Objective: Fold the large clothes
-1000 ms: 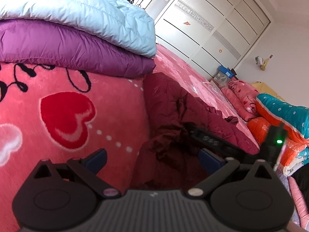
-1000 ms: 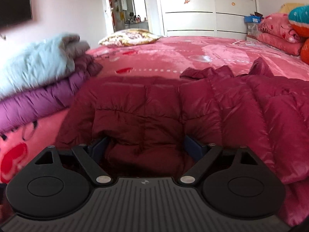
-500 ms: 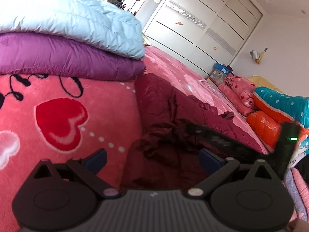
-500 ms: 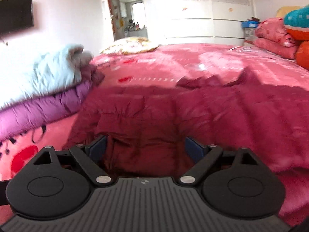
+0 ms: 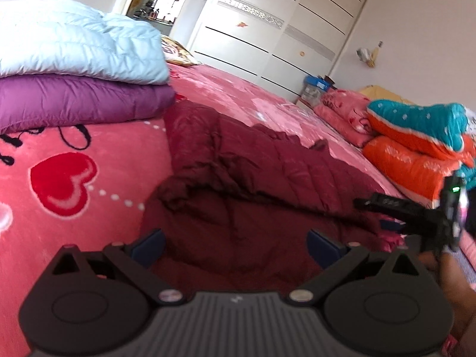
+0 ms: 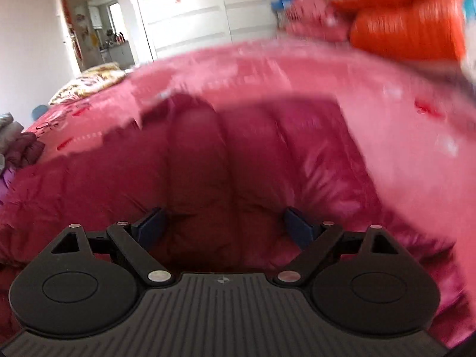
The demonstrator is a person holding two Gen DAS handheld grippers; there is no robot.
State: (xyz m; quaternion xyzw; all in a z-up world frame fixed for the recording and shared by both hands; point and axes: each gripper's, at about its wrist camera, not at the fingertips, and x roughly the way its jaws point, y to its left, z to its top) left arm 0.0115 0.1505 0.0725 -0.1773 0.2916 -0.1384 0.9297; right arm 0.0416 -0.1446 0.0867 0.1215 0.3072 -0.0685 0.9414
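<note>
Maroon down jacket (image 5: pixel 253 184) lying spread and rumpled on the pink heart-print bedspread (image 5: pixel 68 178), just beside a stack of two folded garments: a light-blue jacket (image 5: pixel 74 44) resting on a purple jacket (image 5: pixel 74 101). A clear storage box with a blue lid (image 5: pixel 315 87) stands by the white wardrobe (image 5: pixel 267 35); its contents cannot be made out. Folded orange and teal bedding (image 5: pixel 416 136) lies at the far side.

Left gripper (image 5: pixel 238 247): jaws spread wide, low over the near edge of the jacket, fabric between the blue pads but not pinched. Right gripper (image 6: pixel 223 229): jaws likewise spread, level and low over the jacket's quilted panels, nothing grasped; this view is motion-blurred. In the left wrist view the right gripper appears at the jacket's right edge, tilted.
</note>
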